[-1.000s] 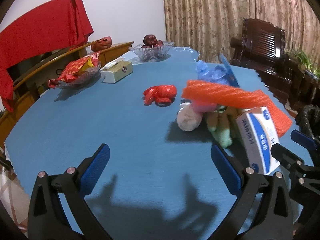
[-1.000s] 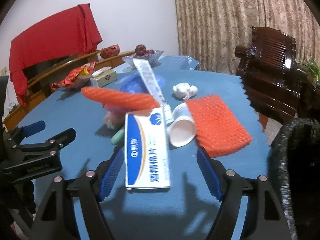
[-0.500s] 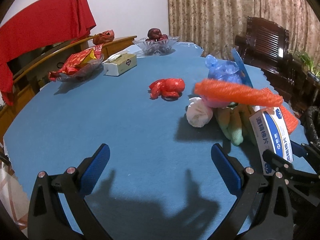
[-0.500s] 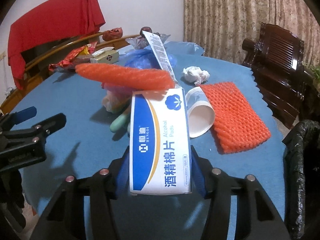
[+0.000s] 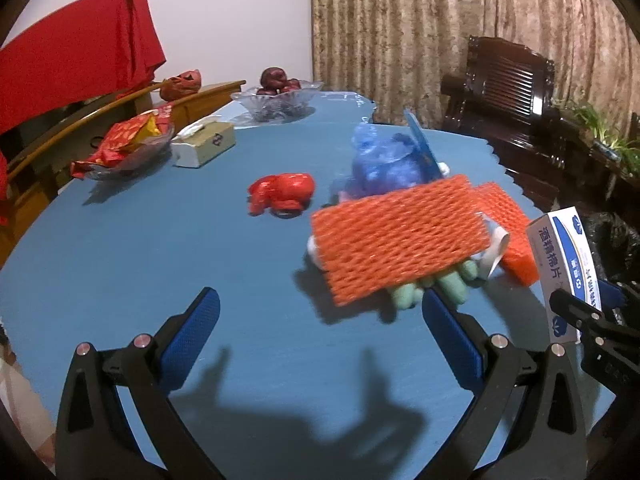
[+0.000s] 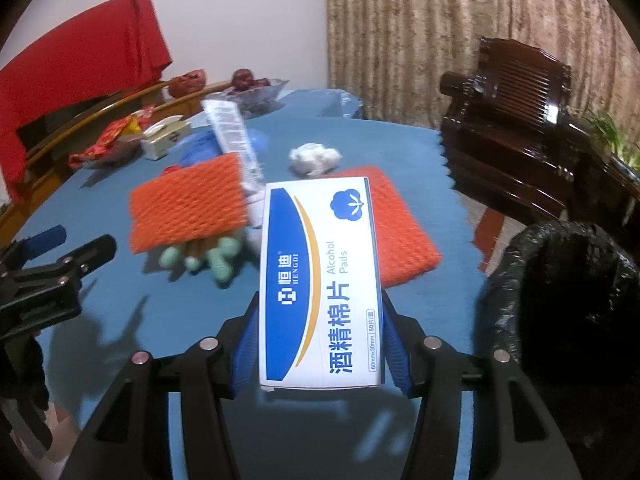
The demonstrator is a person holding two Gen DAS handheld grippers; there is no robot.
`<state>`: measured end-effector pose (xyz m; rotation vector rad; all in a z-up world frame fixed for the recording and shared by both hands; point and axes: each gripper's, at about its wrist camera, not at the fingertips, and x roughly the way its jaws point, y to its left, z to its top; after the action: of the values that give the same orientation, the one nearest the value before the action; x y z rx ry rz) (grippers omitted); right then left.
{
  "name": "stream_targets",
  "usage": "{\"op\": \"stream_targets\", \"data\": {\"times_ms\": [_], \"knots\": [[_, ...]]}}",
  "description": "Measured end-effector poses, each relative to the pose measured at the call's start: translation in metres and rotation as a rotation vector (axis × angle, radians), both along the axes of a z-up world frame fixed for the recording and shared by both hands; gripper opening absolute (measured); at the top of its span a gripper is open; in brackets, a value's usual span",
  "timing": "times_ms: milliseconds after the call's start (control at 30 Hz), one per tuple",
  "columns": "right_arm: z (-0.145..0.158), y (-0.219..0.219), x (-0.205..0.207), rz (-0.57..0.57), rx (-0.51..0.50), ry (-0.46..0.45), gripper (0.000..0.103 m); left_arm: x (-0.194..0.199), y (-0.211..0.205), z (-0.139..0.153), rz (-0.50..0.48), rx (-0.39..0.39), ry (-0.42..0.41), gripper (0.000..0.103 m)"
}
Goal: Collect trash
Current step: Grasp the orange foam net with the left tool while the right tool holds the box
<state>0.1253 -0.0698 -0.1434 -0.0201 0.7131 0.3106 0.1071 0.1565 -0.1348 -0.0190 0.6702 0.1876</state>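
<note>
Though clamped, one box (image 6: 320, 280), two nets (image 6: 188, 208).

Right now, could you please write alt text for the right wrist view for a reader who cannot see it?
The right gripper is shut on a white and blue alcohol pads box, held above a blue table. Behind it lie two orange foam nets, a crumpled tissue and other litter; a black trash bag gapes at the right, the open left gripper at the left.

Blue table (image 5: 152, 248). In the middle, red wrapper (image 5: 282, 194). Near the right edge, orange net (image 6: 396, 220) and white paper ball (image 6: 314, 158).
</note>
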Motion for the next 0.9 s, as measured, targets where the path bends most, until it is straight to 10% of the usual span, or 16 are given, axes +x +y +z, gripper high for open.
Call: {"op": "stream_targets", "data": {"times_ms": [400,733,900], "knots": [[-0.007,0.003,0.011,0.026,-0.035,-0.011,0.054,0.039,-0.001,-0.022,-0.04,-0.045,0.059,0.071],[-0.01,0.004,0.015,0.025,-0.043,-0.001,0.054,0.039,-0.009,-0.026,-0.132,-0.107,0.082,0.001],[-0.004,0.002,0.011,0.024,-0.039,-0.012,0.054,0.026,-0.01,-0.018,-0.135,-0.119,0.068,0.0]]}}
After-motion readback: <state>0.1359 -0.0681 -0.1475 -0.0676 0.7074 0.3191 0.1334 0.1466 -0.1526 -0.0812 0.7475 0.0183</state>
